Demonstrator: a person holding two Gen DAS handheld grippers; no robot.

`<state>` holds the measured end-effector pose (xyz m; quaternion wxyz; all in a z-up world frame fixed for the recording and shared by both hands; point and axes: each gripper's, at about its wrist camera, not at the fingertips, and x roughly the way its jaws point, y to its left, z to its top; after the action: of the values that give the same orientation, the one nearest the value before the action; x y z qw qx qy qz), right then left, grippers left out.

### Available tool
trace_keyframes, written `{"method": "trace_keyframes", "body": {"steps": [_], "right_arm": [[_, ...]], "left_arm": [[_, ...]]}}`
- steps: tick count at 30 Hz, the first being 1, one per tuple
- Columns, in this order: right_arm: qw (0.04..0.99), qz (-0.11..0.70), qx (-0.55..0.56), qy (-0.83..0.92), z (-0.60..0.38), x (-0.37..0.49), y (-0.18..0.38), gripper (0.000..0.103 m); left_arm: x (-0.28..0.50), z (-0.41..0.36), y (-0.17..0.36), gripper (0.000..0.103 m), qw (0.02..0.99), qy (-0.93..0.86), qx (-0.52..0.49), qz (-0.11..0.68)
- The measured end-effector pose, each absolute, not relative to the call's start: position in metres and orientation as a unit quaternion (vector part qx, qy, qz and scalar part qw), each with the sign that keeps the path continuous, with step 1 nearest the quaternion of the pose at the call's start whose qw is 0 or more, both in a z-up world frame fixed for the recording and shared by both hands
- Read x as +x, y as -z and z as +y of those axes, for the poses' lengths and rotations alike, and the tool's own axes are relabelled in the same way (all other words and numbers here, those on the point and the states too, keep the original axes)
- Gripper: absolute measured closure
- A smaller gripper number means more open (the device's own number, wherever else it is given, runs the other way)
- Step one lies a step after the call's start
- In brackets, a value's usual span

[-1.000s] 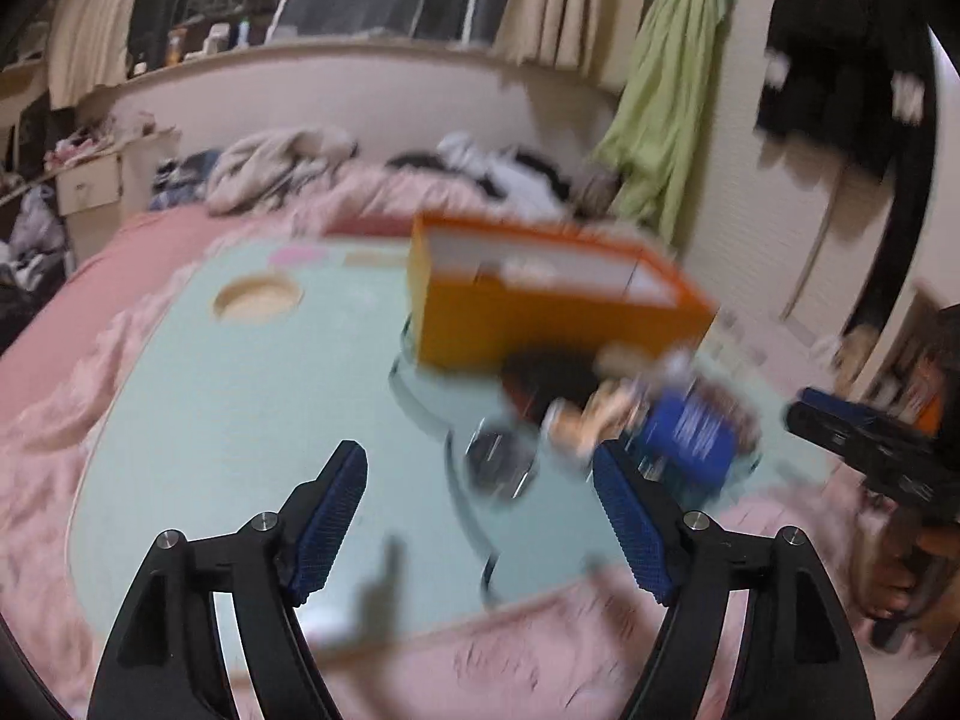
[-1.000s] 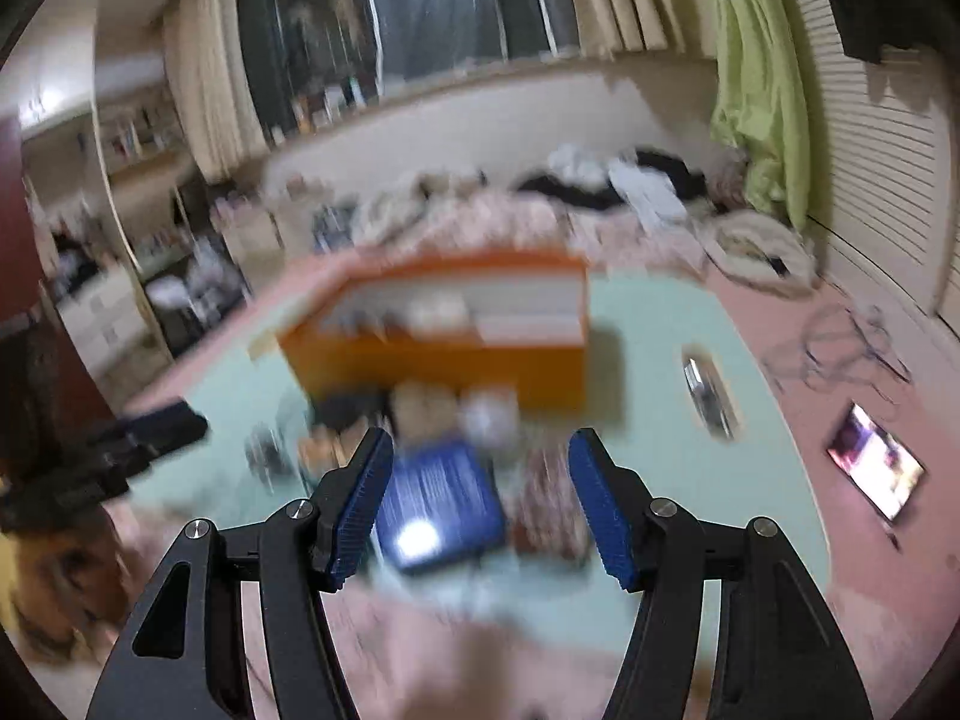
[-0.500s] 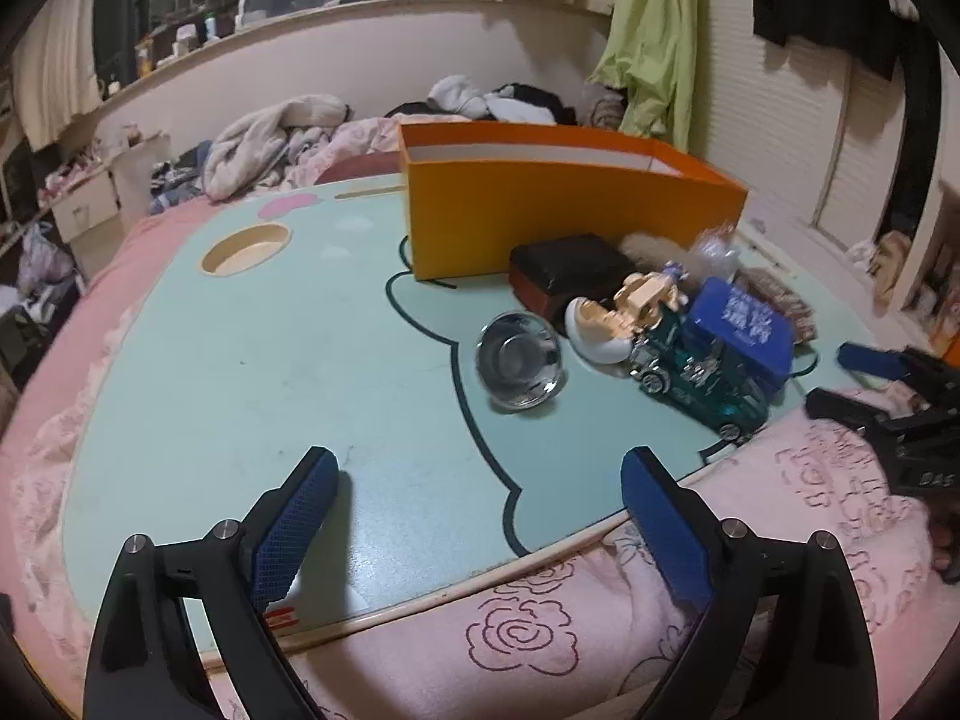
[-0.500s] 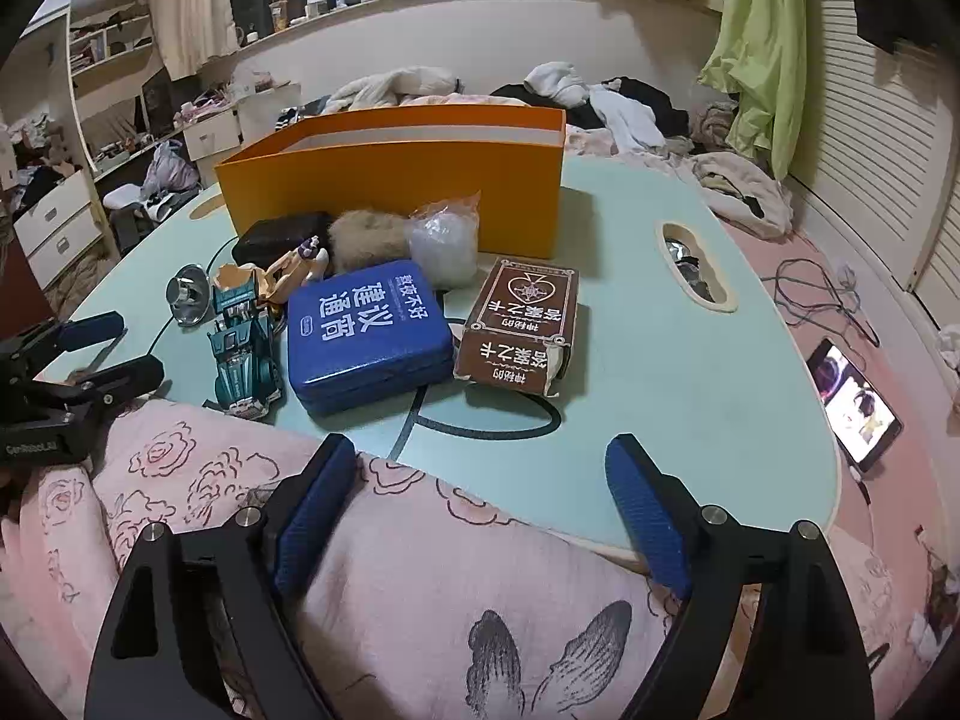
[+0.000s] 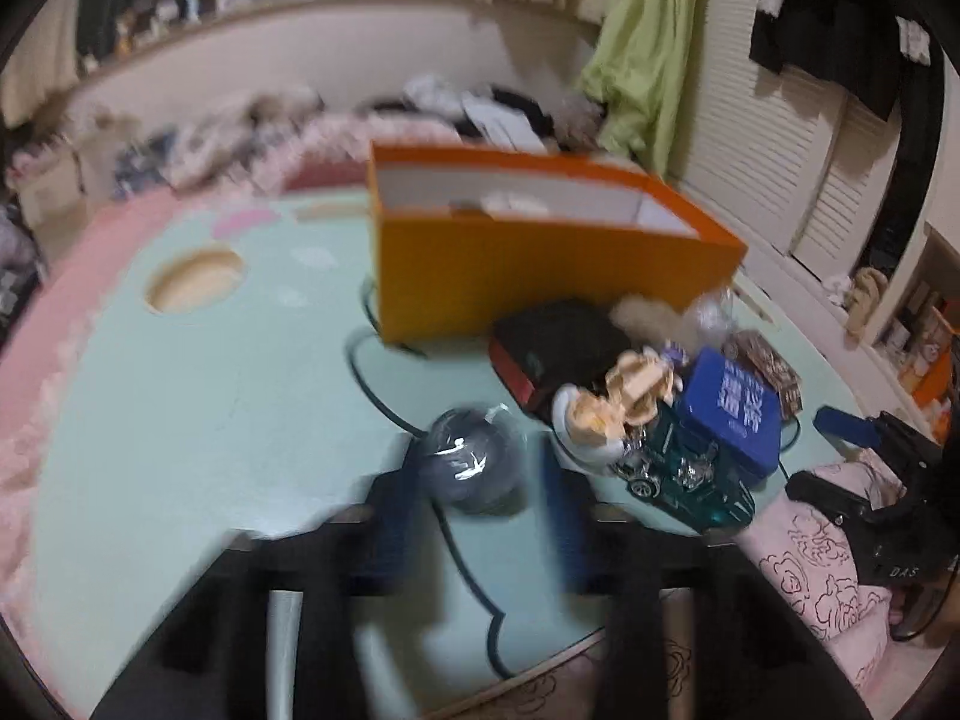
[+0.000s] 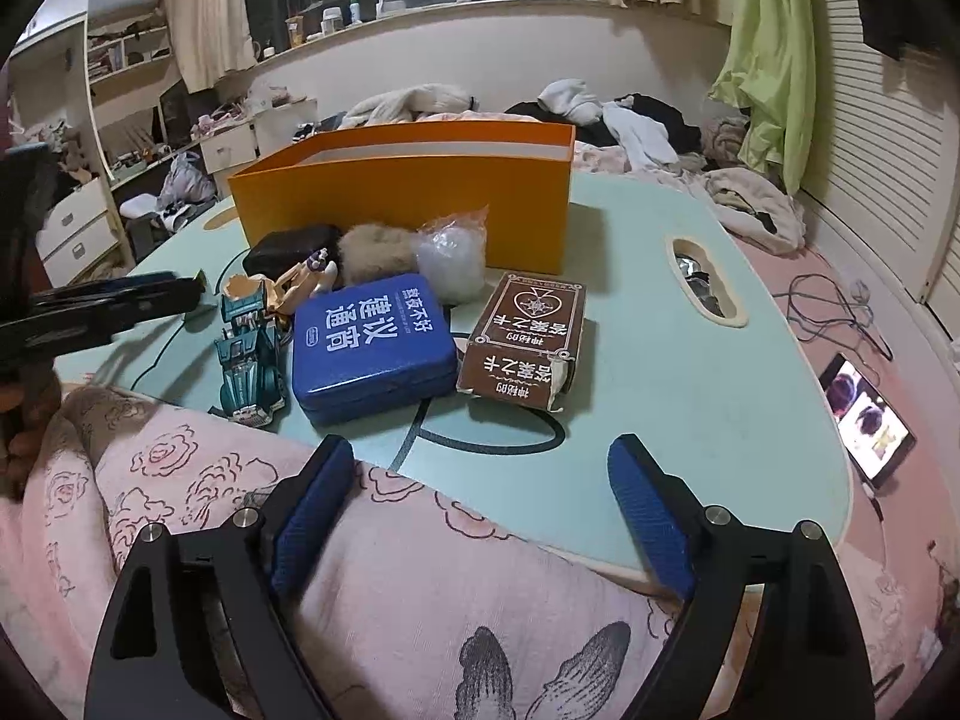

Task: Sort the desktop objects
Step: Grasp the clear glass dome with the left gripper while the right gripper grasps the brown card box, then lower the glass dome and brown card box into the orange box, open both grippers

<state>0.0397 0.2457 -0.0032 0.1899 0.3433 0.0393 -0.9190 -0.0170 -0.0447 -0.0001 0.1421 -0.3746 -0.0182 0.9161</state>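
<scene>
Nearest the right wrist camera, the right gripper hangs over a pink rose-printed blanket with its jaws wide apart and nothing between them. Just beyond the blanket's edge, on the pale green table, lie a teal toy car, a blue tin with white characters and a brown card box, side by side. Behind them sit a small beige figure, a black case, a tan fluffy ball and a clear plastic bag, all close against the front wall of an open orange box. In the blurred left wrist view, the left gripper has its jaws closing, with a small shiny metal bowl just ahead of the blue pads; whether the pads touch it cannot be told. Farther back are a bed piled with clothes and a hanging green cloth.
</scene>
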Motion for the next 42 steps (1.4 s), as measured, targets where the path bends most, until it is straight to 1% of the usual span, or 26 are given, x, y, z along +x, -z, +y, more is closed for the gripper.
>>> {"method": "trace_keyframes", "body": {"steps": [4, 8, 9, 10, 13, 15, 17, 18, 20, 24, 26, 29, 31, 34, 37, 42], "right_arm": [[0.195, 0.008, 0.328, 0.924, 0.256, 0.043, 0.001, 0.016], [0.163, -0.022, 0.267, 0.949, 0.271, 0.046, -0.02, 0.017], [0.158, -0.032, 0.264, 0.951, 0.272, 0.041, -0.026, 0.019], [0.155, -0.043, 0.27, 0.949, 0.273, 0.034, -0.03, 0.022], [0.151, -0.065, 0.31, 0.936, 0.266, 0.006, -0.036, 0.024], [0.142, -0.052, 0.34, 0.928, 0.257, -0.01, -0.033, 0.026], [0.128, -0.032, 0.371, 0.919, 0.248, -0.024, -0.024, 0.04], [0.127, -0.03, 0.389, 0.912, 0.246, -0.029, -0.017, 0.053], [0.113, -0.014, 0.38, 0.918, 0.243, -0.03, -0.01, 0.061], [0.115, -0.016, 0.368, 0.923, 0.248, -0.022, -0.005, 0.061], [0.129, -0.04, 0.356, 0.924, 0.256, -0.018, -0.004, 0.061], [0.14, -0.062, 0.327, 0.932, 0.265, -0.009, -0.011, 0.061], [0.147, -0.059, 0.307, 0.938, 0.264, -0.007, -0.022, 0.061], [0.158, -0.044, 0.284, 0.945, 0.255, -0.011, -0.044, 0.061], [0.169, -0.028, 0.262, 0.95, 0.241, -0.031, -0.074, 0.061], [0.187, -0.037, 0.275, 0.942, 0.221, -0.077, -0.1, 0.061]], "left_arm": [[-0.003, -0.044, 0.004, 0.074, 0.138, -0.926, -0.35, -0.018], [0.008, -0.042, 0.005, 0.074, 0.117, -0.936, -0.332, -0.008], [0.009, -0.041, 0.004, 0.074, 0.116, -0.936, -0.331, -0.005], [0.009, -0.04, 0.004, 0.074, 0.114, -0.937, -0.331, -0.003], [0.012, -0.042, 0.001, 0.074, 0.111, -0.938, -0.327, -0.004], [0.012, -0.045, 0.001, 0.074, 0.113, -0.939, -0.326, -0.009], [0.011, -0.046, 0.0, 0.074, 0.113, -0.938, -0.327, -0.011], [0.011, -0.047, 0.0, 0.074, 0.113, -0.938, -0.328, -0.011], [0.011, -0.046, -0.001, 0.074, 0.113, -0.939, -0.325, -0.009], [0.013, -0.048, -0.002, 0.074, 0.112, -0.943, -0.314, -0.012], [0.018, -0.051, -0.006, 0.074, 0.112, -0.947, -0.302, -0.015], [0.024, -0.052, -0.015, 0.074, 0.115, -0.953, -0.281, -0.019], [0.021, -0.052, -0.024, 0.074, 0.122, -0.953, -0.276, -0.02], [0.007, -0.048, -0.043, 0.074, 0.14, -0.953, -0.265, -0.035], [-0.019, -0.037, -0.07, 0.074, 0.154, -0.956, -0.249, -0.033], [-0.075, -0.022, -0.093, 0.074, 0.137, -0.957, -0.252, -0.038]]}}
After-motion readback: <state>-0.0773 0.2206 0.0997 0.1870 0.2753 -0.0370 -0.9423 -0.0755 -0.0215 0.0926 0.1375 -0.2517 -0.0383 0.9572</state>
